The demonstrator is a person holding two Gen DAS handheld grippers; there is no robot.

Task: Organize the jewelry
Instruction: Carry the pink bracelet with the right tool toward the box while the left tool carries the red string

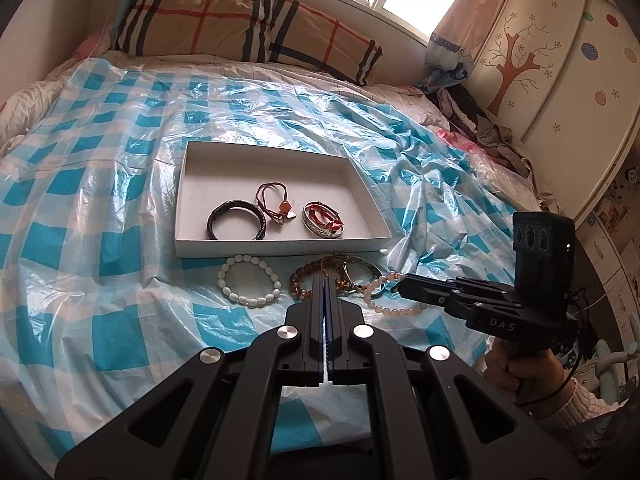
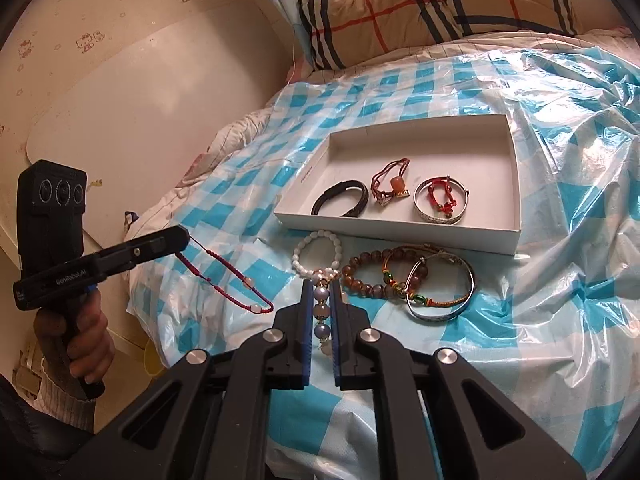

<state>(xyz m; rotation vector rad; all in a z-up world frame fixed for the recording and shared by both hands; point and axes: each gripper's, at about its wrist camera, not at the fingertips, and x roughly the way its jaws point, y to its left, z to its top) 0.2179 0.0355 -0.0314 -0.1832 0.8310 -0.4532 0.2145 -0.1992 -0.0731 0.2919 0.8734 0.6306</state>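
Note:
My right gripper (image 2: 321,285) is shut on a pale pink bead bracelet (image 2: 322,310), lifted just off the bed; in the left wrist view the same bracelet (image 1: 394,311) dangles from the right gripper (image 1: 398,285). My left gripper (image 1: 325,280) is shut, and the right wrist view shows a thin red cord bracelet (image 2: 228,285) hanging from the left gripper (image 2: 183,239). A shallow white box (image 1: 280,247) beyond holds a dark braided bracelet (image 1: 236,220), a red cord with an orange bead (image 1: 276,204) and a silver bangle (image 1: 322,220).
Loose on the blue-and-white checked plastic sheet (image 1: 100,200) before the box lie a white bead bracelet (image 1: 248,285), an amber bead bracelet (image 2: 364,276) and a silver bangle (image 2: 444,296) with a coloured cord. A plaid pillow (image 1: 224,20) lies at the head; a wardrobe (image 1: 560,60) stands right.

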